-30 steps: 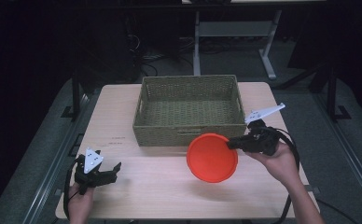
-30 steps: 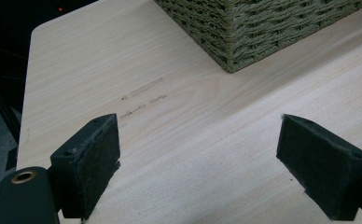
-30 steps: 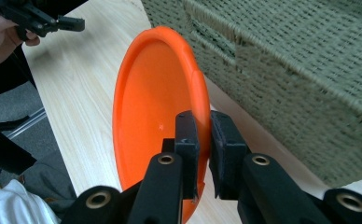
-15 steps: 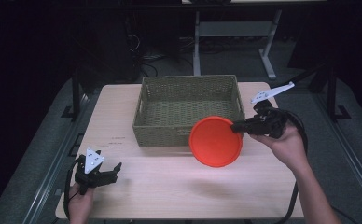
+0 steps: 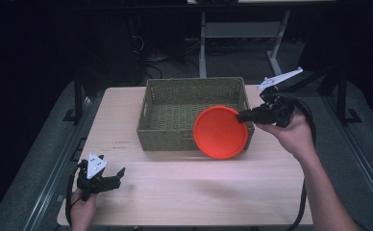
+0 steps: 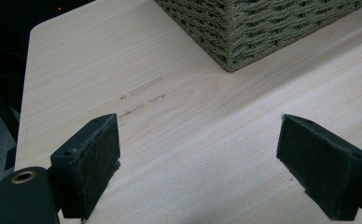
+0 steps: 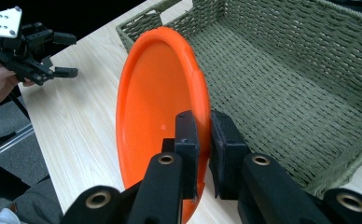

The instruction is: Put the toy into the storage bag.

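Risk lies in the thin pinch: right gripper (image 5: 242, 116) clenches only the orange plate's (image 5: 220, 132) rim, holding it tilted over the woven basket's (image 5: 175, 91) near wall, at five o'clock of its floor; it could swivel or snag. Left gripper (image 5: 116, 176) rests released, empty.

Glossy orange plastic plate (image 7: 158, 107); rough woven basket (image 5: 175, 103); matt wood table (image 5: 199, 192).
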The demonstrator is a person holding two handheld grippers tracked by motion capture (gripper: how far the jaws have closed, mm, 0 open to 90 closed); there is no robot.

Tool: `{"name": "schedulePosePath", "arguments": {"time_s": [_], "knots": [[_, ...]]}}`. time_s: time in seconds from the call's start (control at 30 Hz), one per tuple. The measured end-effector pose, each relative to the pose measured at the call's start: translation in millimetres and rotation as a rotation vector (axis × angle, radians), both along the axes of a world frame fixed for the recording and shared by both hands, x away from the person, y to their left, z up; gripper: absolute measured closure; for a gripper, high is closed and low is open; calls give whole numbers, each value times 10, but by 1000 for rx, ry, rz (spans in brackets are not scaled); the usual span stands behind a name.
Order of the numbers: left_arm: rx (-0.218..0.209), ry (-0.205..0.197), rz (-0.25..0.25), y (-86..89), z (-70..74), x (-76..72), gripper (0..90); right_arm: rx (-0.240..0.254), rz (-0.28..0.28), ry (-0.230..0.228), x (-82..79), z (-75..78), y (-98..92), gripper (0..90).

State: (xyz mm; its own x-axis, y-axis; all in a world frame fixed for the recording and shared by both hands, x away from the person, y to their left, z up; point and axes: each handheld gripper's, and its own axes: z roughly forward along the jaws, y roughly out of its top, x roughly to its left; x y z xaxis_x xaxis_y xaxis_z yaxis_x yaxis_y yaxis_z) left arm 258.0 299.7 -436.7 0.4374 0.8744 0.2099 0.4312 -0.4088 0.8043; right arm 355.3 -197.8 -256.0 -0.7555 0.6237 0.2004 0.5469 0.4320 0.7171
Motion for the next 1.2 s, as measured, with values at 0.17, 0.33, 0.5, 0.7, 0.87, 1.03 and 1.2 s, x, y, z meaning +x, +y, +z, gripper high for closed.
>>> {"name": "schedulePosePath", "arguments": {"time_s": [0.17, 0.33, 0.5, 0.7, 0.87, 1.03, 1.2], "knots": [[2, -3, -5, -6, -2, -3, 128, -2, 10, -1, 54, 23, 32, 818], [-2, 0, 1, 2, -1, -2, 128, -8, 5, -8, 100, 53, 43, 818], [1, 0, -4, -4, -4, 1, 128, -4, -8, 0, 167, 83, 28, 818], [-1, 2, -3, -3, 0, 2, 128, -8, -25, -1, 217, 115, 35, 818], [-1, 0, -5, -4, -3, 3, 128, -6, -27, -1, 256, 144, 35, 818], [-3, 1, -2, 0, 1, 0, 128, -5, -31, -7, 271, 173, 64, 818], [-1, 2, -7, -12, -4, 0, 128, -10, -39, -10, 301, 195, 80, 818]]}}
